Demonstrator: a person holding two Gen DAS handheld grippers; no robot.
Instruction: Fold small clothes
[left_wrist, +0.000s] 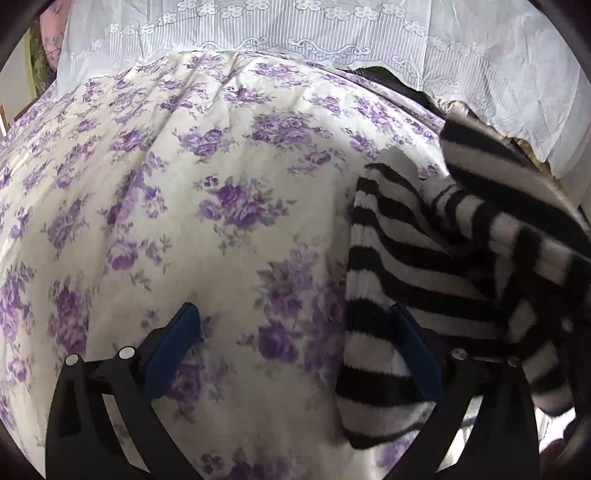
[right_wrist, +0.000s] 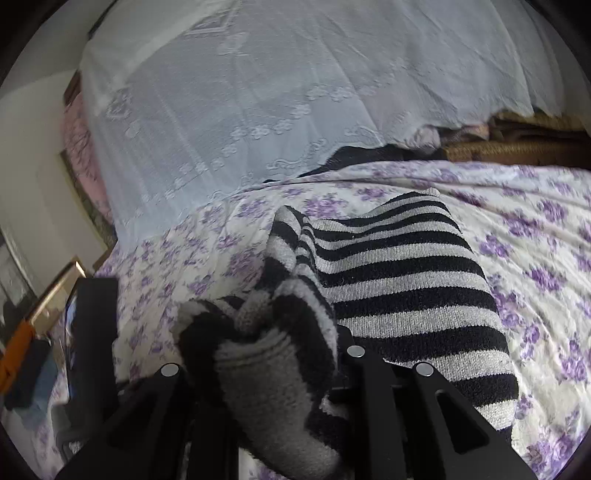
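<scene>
A black-and-white striped knit garment (left_wrist: 424, 266) lies on a bedsheet with purple flowers (left_wrist: 221, 184). My left gripper (left_wrist: 295, 321) is open, its blue-padded fingers (left_wrist: 173, 347) wide apart over the sheet, the right one beside the garment's left edge. In the right wrist view my right gripper (right_wrist: 266, 354) is shut on a bunched part of the striped garment (right_wrist: 399, 280), which spreads up and right across the sheet (right_wrist: 535, 240). The fingertips are hidden in the knit.
White lace fabric (left_wrist: 295, 33) covers the far side, also in the right wrist view (right_wrist: 258, 92). A dark cloth (right_wrist: 354, 155) and woven wicker item (right_wrist: 517, 147) lie beyond the sheet. The left gripper's body (right_wrist: 92, 332) shows at left.
</scene>
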